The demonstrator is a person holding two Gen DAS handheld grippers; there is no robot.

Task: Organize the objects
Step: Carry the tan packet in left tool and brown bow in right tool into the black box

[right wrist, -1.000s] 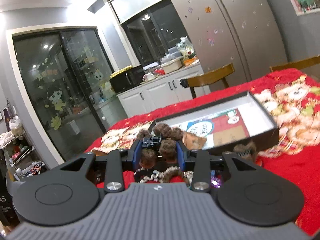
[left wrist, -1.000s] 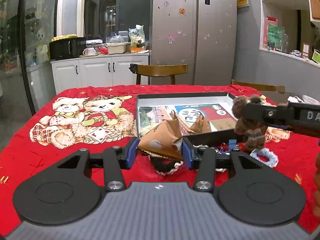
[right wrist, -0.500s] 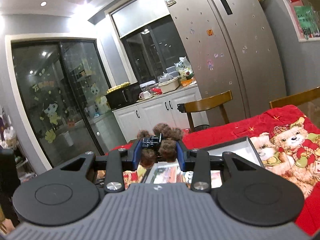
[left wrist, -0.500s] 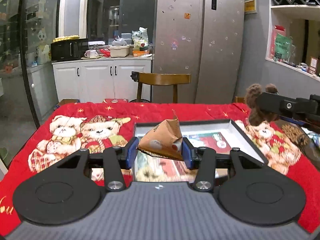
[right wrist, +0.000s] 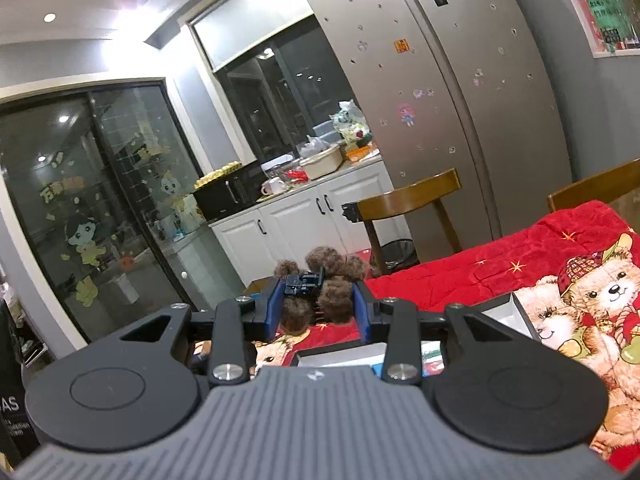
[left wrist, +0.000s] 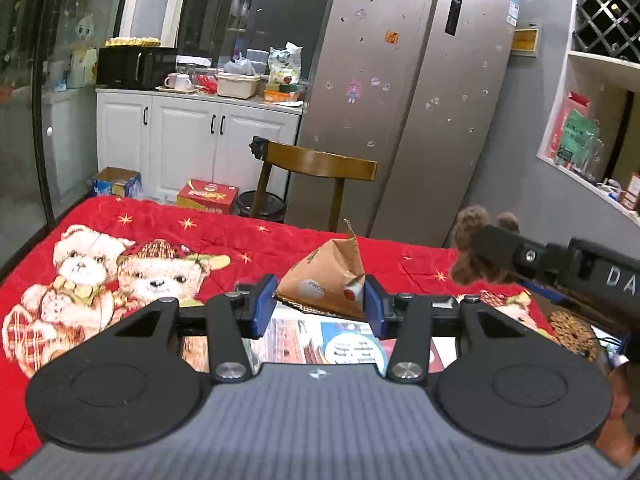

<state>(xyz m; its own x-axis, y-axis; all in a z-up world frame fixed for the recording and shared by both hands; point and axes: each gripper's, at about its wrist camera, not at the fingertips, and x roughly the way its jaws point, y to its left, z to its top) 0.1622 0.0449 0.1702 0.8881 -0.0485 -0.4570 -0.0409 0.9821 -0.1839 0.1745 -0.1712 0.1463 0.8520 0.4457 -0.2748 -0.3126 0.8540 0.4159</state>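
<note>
Blue pads of the left gripper pinch a brown paper pouch at its lower corners, jaws about half closed, the pouch carried above the open box on the red cloth. The right gripper is clamped narrowly on a brown plush toy, also in the air over the box's edge. The pouch looks light and crushable, best held low where the folds stiffen it; the toy seems soft and springy, so a firm squeeze across its body should suit. The pouch's print reads "PROBIO…", cut off by a pad. The right gripper's arm shows "DA" in the left view. The fridge stickers are too small to read.
</note>
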